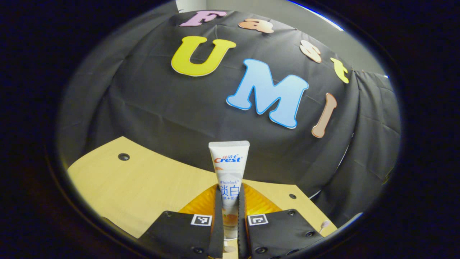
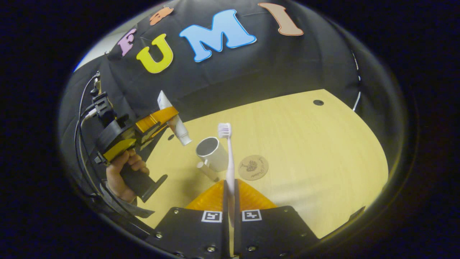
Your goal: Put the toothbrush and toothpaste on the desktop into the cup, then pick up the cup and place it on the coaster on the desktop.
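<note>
My left gripper (image 1: 229, 212) is shut on a white toothpaste tube (image 1: 229, 169), which stands up between its fingers. In the right gripper view that left gripper (image 2: 168, 118) hangs above the table, the toothpaste tube (image 2: 182, 135) slanting cap-down just up and left of the cup's mouth. The grey cup (image 2: 212, 153) stands upright, its handle toward me. A round cork coaster (image 2: 253, 167) lies just right of it. My right gripper (image 2: 230, 190) is shut on a pale pink toothbrush (image 2: 230, 162), bristles up, in front of the cup.
The wooden desktop (image 2: 316, 151) stretches wide to the right of the coaster, with small dark holes (image 2: 318, 102) near its far edge. A hand (image 2: 124, 176) holds the left gripper's handle at the left. The black cloth wall (image 1: 179, 108) closes the back.
</note>
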{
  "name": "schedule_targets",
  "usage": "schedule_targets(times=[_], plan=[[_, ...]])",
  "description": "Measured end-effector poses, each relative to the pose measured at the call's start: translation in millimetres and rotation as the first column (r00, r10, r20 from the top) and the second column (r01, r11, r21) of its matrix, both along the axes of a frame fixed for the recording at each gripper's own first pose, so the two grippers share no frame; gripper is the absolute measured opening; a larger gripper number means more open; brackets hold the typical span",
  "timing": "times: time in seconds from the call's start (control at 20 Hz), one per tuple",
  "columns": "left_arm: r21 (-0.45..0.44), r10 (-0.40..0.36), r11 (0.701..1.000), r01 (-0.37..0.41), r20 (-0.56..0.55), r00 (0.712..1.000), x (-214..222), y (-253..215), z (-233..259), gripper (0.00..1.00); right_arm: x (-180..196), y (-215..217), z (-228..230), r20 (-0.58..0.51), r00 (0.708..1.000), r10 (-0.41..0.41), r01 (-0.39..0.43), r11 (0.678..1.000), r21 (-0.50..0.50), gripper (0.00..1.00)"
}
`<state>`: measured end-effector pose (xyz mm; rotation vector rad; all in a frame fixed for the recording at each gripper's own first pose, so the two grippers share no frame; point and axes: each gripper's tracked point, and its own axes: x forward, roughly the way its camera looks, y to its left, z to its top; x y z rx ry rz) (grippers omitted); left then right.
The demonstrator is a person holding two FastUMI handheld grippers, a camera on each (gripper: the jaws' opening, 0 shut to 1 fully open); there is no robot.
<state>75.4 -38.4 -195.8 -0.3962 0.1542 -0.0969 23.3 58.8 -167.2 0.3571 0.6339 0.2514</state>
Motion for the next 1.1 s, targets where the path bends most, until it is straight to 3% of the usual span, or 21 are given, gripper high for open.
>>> schedule_targets(times=[0.15, 0.45, 0.8, 0.9, 0.95, 1.1], plan=[[0.003, -0.038, 0.999, 0.038, -0.036, 0.999, 2.7, -6.4, -13.9, 0.22, -2.5, -1.2, 0.4, -0.001, 1.0, -0.023, 0.023, 1.0, -0.009, 0.06], [0.09, -0.067, 0.993, 0.081, -0.152, 0.986, 21.4, -22.7, -72.2, 0.22, 2.5, -2.1, 1.6, -0.018, 0.999, -0.039, 0.039, 0.999, -0.002, 0.06], [0.042, -0.11, 0.991, 0.127, -0.278, 0.954, 6.0, -30.5, -107.7, 0.39, 14.6, 6.0, 6.1, -0.01, 1.0, -0.011, 0.011, 1.0, -0.001, 0.06], [0.024, -0.109, 0.992, 0.12, -0.282, 0.953, -3.5, -28.2, -107.8, 0.69, 17.9, 7.4, 11.5, -0.004, 1.0, -0.001, 0.001, 1.0, 0.004, 0.06], [0.02, -0.111, 0.992, 0.121, -0.272, 0.956, -6.6, -28.1, -103.6, 0.71, 19.8, 7.8, 13.7, 0.001, 1.0, 0.005, -0.005, 1.0, 0.006, 0.06], [0.044, -0.101, 0.992, 0.117, -0.263, 0.959, -16.7, -23.5, -98.4, 0.92, 30.8, 11.6, 20.7, 0.03, 0.999, 0.023, -0.023, 1.0, 0.003, 0.06]])
